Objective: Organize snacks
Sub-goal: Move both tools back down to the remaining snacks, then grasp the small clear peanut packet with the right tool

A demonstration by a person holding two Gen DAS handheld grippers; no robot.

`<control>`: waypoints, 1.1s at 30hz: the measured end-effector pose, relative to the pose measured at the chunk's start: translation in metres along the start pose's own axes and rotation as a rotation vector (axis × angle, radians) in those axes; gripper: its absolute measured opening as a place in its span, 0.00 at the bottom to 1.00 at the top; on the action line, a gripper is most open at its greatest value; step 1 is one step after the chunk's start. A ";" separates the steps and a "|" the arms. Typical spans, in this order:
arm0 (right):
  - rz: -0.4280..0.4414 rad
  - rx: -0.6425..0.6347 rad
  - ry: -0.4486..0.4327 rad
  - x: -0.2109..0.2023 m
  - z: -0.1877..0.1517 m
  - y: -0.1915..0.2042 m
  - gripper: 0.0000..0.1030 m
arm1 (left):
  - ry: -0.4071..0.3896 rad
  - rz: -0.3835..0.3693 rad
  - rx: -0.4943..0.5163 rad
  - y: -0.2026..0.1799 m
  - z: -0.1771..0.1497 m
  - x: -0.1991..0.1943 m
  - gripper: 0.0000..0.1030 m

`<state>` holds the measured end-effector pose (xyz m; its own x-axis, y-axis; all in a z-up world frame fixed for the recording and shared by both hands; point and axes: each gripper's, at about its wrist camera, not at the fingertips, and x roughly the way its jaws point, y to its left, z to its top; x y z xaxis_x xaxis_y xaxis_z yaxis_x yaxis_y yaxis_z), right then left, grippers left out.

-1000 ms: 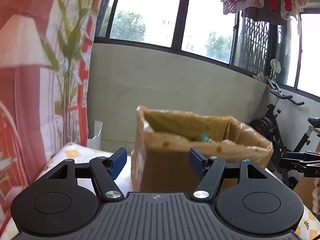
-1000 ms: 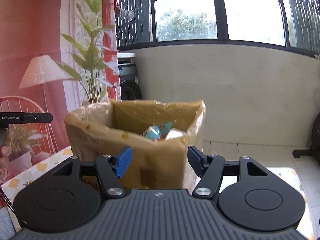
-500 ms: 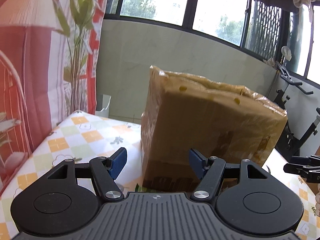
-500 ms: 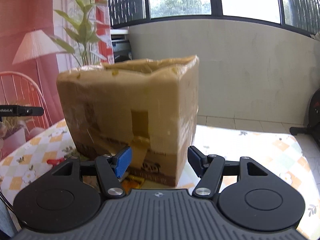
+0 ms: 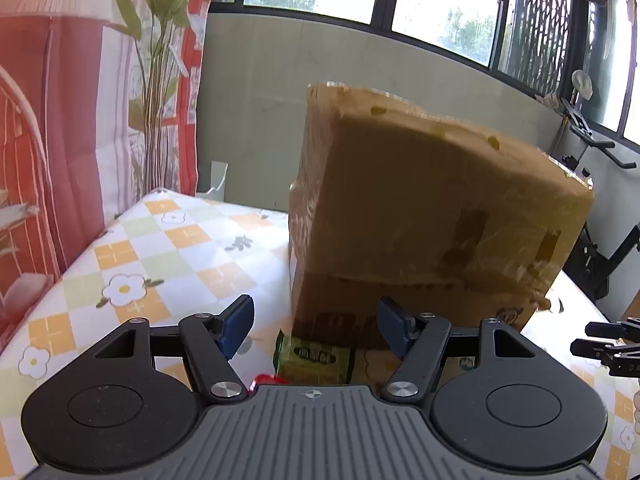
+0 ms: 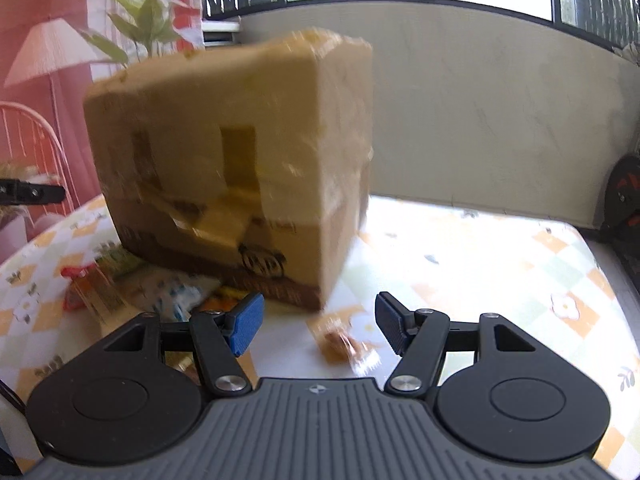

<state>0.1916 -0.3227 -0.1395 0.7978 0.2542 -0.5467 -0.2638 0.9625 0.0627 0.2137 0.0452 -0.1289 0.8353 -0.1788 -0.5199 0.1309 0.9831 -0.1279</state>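
Big brown box (image 5: pixel 420 216) stands on table (image 5: pixel 168 248); inside hidden. Snacks lie by box foot: green pack (image 5: pixel 314 358), clear candy (image 6: pixel 340 344). Left claw (image 5: pixel 316 326) spread, empty. Right claw (image 6: pixel 318 320) spread, empty.

Nothing I can read. The green snack packet (image 5: pixel 314 358) low in my left view carries print too small to make out, and the dark round logo on the brown cardboard box (image 6: pixel 240 168) is blurred.

table (image 6: pixel 500 248): checked floral cloth. on it: cardboard box (image 6: pixel 240 160); green snack pack (image 5: pixel 314 356) at box base; clear-wrapped snack (image 6: pixel 340 344); blurred packets (image 6: pixel 120 280).
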 end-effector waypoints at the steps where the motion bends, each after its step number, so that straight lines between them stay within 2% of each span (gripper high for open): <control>1: -0.007 0.000 0.010 0.001 -0.004 -0.002 0.63 | 0.004 0.001 0.002 0.000 -0.002 0.000 0.68; 7: -0.024 -0.009 0.069 0.011 -0.017 -0.008 0.63 | 0.032 0.009 0.002 0.004 -0.009 0.004 0.68; 13: -0.047 -0.078 0.100 0.035 -0.016 -0.005 0.62 | 0.055 0.007 0.012 0.003 -0.017 0.007 0.68; 16: -0.056 -0.093 0.116 0.052 -0.011 -0.007 0.54 | 0.073 0.011 0.013 0.003 -0.021 0.009 0.68; 19: -0.063 -0.089 0.126 0.065 -0.009 -0.011 0.52 | 0.087 0.006 0.026 0.002 -0.025 0.009 0.68; 20: -0.058 -0.079 0.135 0.068 -0.009 -0.013 0.49 | 0.093 0.005 0.035 0.001 -0.026 0.009 0.68; 21: -0.052 -0.069 0.151 0.071 -0.009 -0.015 0.38 | 0.100 0.005 0.042 0.001 -0.028 0.009 0.68; 24: -0.028 -0.061 0.161 0.071 -0.010 -0.011 0.20 | 0.126 0.004 0.045 0.001 -0.035 0.011 0.68; 30: 0.053 -0.052 0.165 0.057 -0.019 0.018 0.20 | 0.177 -0.003 0.048 -0.004 -0.052 0.016 0.68; 33: 0.046 -0.058 0.135 0.050 -0.028 0.033 0.20 | 0.183 0.005 0.027 -0.001 -0.053 0.018 0.68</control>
<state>0.2073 -0.2805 -0.1882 0.7053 0.2790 -0.6518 -0.3322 0.9422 0.0438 0.2008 0.0389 -0.1828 0.7252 -0.1755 -0.6658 0.1429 0.9843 -0.1038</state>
